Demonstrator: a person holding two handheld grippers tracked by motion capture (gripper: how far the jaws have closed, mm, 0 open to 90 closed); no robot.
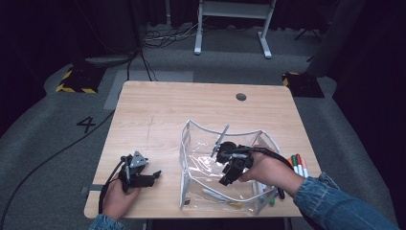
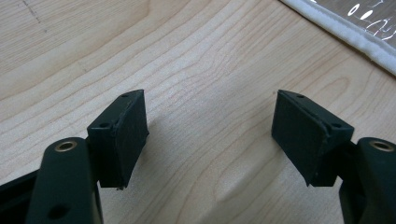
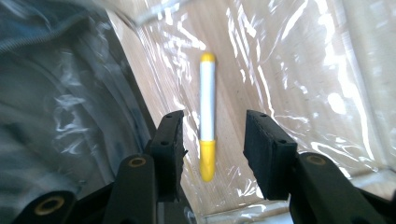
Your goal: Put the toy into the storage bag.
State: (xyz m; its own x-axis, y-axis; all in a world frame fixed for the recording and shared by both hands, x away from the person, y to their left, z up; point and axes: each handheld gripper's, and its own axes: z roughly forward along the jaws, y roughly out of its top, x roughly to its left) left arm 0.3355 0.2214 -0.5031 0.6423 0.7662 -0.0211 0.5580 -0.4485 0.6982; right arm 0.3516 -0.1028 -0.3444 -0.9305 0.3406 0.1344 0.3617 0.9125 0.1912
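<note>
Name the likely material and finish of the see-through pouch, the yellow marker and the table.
Pouch: probably soft clear plastic, glossy, since it wrinkles and glares; white fabric-like edging. Yellow marker: apparently smooth hard plastic, white barrel, yellow cap. Table: pale wood or wood-look laminate, matte, grain lines visible.

Black grippers, grey three-cornered plate (image 1: 138, 159), trailing black cables, denim sleeves (image 1: 335, 203)

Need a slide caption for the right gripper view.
Open right gripper above yellow-capped white marker lying inside the clear plastic pouch.

bench (image 1: 158, 110): light wood, round hole far right | on it: clear pouch (image 1: 201, 139) right of middle; markers (image 1: 298, 164) at right edge
</note>
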